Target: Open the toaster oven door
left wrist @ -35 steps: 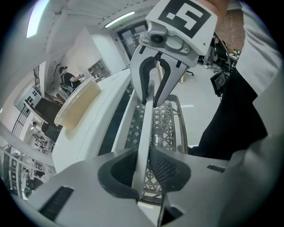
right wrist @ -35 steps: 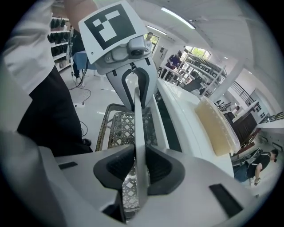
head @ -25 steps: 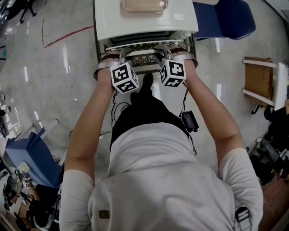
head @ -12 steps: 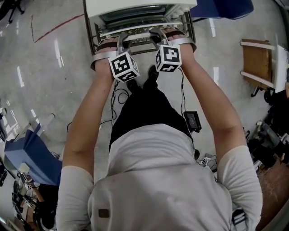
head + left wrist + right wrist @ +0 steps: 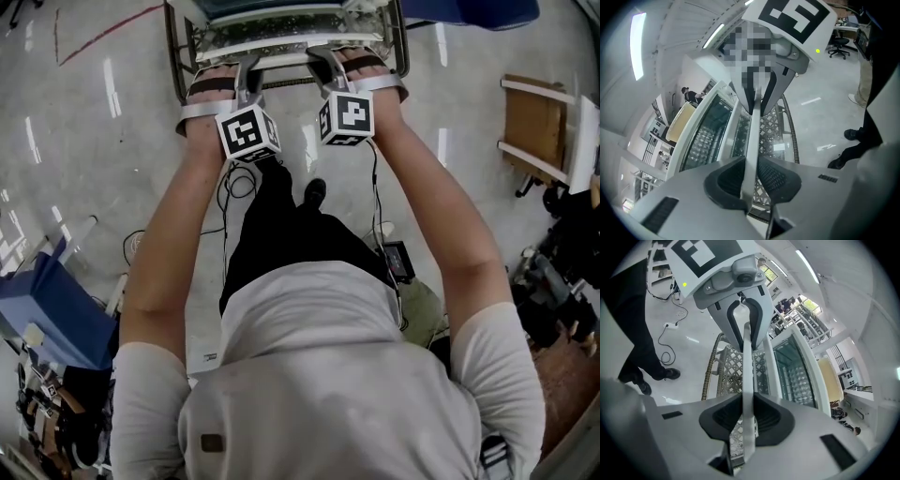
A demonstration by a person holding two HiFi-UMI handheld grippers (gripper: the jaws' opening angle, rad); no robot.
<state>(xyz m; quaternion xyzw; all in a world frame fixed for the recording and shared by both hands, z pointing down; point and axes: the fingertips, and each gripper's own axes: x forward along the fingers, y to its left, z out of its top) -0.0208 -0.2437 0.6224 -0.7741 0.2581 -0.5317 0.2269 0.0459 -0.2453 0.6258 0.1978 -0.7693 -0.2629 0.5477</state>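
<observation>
Nearest in the head view is the person's pale grey T-shirt over black trousers, with both bare forearms reaching forward above the glossy grey floor. At the wrists ride the two white cubes with black square markers, and just past them the left hand-held gripper and the right hand-held gripper sit side by side on the same long pale metal handle bar. In the left gripper view the two dark ribbed pads pinch the bar from both sides. The right hand-held gripper's jaws have just been closing, and its view shows the bar caught between its pads likewise. Under the bar lies a white diamond-lattice metal panel. Beyond the bar is the toaster oven's white-framed glass door, its pane tipped out towards the person at the top edge of the head view. A tan tray rests on top of the white oven.
</observation>
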